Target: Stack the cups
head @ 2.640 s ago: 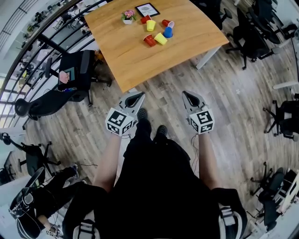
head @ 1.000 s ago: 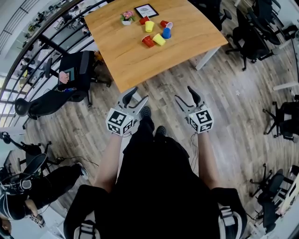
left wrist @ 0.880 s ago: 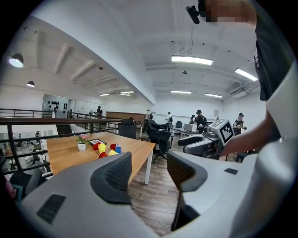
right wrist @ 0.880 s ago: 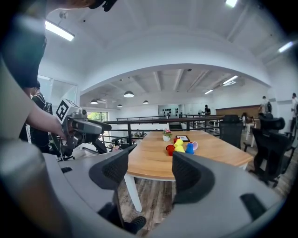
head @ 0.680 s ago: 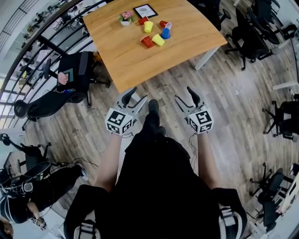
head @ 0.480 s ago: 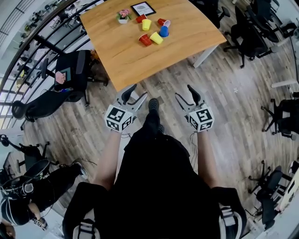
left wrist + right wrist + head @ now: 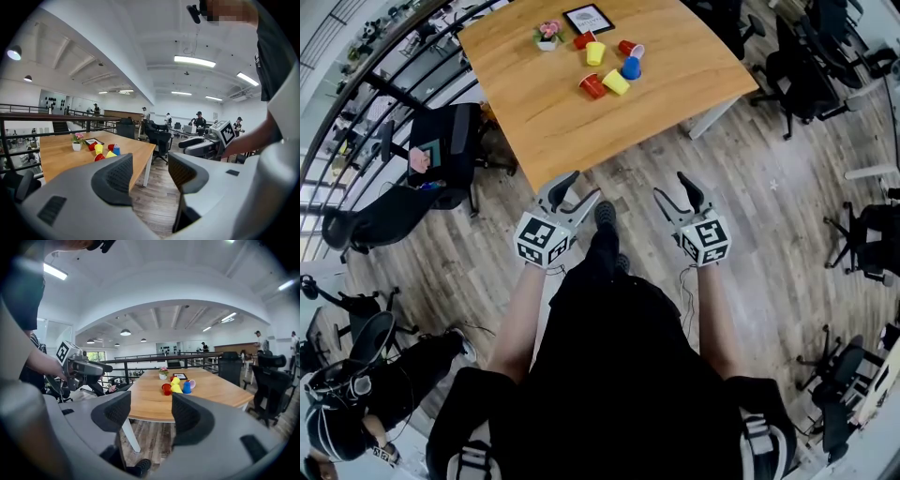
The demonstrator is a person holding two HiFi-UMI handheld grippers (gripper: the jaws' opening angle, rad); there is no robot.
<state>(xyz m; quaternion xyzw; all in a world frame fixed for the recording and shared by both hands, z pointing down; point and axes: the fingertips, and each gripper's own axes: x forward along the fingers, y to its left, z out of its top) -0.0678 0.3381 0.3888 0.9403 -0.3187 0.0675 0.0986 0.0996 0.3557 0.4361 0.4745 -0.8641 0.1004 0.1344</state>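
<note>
Several plastic cups lie in a loose cluster on the wooden table (image 7: 572,122): a red cup (image 7: 592,85), two yellow cups (image 7: 617,82) (image 7: 595,53), a blue cup (image 7: 630,67) and more red ones behind. The same cluster (image 7: 105,151) shows far off in the left gripper view, and as cups (image 7: 178,387) in the right gripper view. My left gripper (image 7: 574,192) and right gripper (image 7: 678,197) hang over the floor, short of the table, both open and empty. The right jaws have just been closing a little, with nothing between them.
A small flower pot (image 7: 547,34) and a picture frame (image 7: 588,18) stand behind the cups. Office chairs (image 7: 441,141) sit left of the table and more chairs (image 7: 811,66) at right. A railing (image 7: 356,94) runs along the left. Wooden floor lies between me and the table.
Both grippers, shut in the earliest frame, now stand open. The person has stepped a little towards the table, hands held level in front.
</note>
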